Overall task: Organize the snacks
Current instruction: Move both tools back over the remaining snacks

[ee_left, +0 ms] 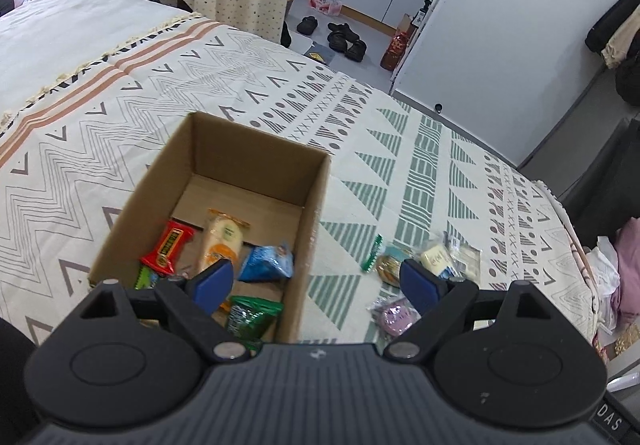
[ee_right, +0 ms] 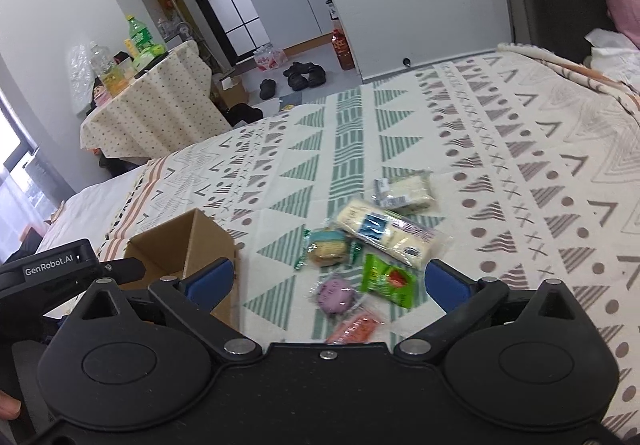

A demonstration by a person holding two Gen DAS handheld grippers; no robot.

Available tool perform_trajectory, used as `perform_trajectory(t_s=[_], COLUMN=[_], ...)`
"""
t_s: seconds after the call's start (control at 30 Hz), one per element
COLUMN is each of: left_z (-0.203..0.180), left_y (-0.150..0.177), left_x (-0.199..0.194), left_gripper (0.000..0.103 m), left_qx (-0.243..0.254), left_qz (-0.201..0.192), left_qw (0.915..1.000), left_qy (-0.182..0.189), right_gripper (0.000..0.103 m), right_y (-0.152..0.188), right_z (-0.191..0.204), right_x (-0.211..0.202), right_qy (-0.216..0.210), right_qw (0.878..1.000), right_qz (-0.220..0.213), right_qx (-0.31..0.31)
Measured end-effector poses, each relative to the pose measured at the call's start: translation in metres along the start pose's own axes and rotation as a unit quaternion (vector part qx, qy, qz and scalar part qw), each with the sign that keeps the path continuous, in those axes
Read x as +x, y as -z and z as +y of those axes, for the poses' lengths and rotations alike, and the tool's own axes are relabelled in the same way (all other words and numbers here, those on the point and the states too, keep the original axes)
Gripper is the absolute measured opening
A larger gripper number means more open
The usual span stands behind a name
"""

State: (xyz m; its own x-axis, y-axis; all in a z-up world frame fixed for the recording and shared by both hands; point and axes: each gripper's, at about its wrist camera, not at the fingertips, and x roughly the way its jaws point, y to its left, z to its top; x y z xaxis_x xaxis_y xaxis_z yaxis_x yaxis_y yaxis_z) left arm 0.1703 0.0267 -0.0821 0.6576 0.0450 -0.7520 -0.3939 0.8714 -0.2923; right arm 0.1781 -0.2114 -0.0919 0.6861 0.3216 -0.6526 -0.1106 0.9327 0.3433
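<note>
- Left wrist view: left gripper spread wide, holding nothing, over cardboard box with snacks inside
- right gripper wide, unloaded, above purple-wrapped snack on patterned bedspread

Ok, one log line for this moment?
left gripper open over box | right gripper open above loose snacks | bed | nothing held

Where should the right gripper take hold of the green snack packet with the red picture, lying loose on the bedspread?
The green packet lies flat on the bedspread, tilted, beside the purple snack. Probably best: come down from above and pinch across its short width near the middle, one finger on each long edge. The right gripper is open and empty, already above it; the orange packet lies close below.
</note>
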Motion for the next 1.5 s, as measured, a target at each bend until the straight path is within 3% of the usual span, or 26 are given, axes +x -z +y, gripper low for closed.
perform_trajectory(t_s=[0.2,0.4,0.67,0.97,1.23,1.37,1.5], left_z=[-0.02,-0.039,-0.057,-0.078,-0.081,-0.081,-0.083], left_y=[0.01,0.018,0.031,0.053,0.068,0.075,0.083], left_x=[0.008,0.02,0.047,0.077,0.106,0.118,0.129], left_gripper=[0.089,0.089,0.089,0.087,0.055,0.05,0.048], left_qx=[0.001,0.031,0.057,0.09,0.084,0.083,0.086], left_qz=[0.012,0.015,0.046,0.074,0.12,0.138,0.156], left_qw=[0.9998,0.9994,0.9972,0.9931,0.9889,0.9864,0.9832], left_qy=[0.013,-0.004,-0.013,0.006,0.028,0.032,0.038], right_gripper=[0.103,0.103,0.102,0.079,0.059,0.05,0.048], right_y=[0.001,0.0,-0.002,0.012,0.017,0.019,0.02], right_z=[-0.023,-0.045,-0.068,-0.089,-0.095,-0.1,-0.104], right_x=[0.001,0.005,0.018,0.043,0.062,0.072,0.079], right_qy=[-0.007,-0.016,-0.022,-0.036,-0.052,-0.059,-0.067], right_qw=[1.0,1.0,0.999,0.996,0.994,0.992,0.991], right_qz=[0.004,0.011,0.015,0.045,0.062,0.075,0.079], right_qx=[0.011,0.025,0.03,0.063,0.068,0.078,0.09])
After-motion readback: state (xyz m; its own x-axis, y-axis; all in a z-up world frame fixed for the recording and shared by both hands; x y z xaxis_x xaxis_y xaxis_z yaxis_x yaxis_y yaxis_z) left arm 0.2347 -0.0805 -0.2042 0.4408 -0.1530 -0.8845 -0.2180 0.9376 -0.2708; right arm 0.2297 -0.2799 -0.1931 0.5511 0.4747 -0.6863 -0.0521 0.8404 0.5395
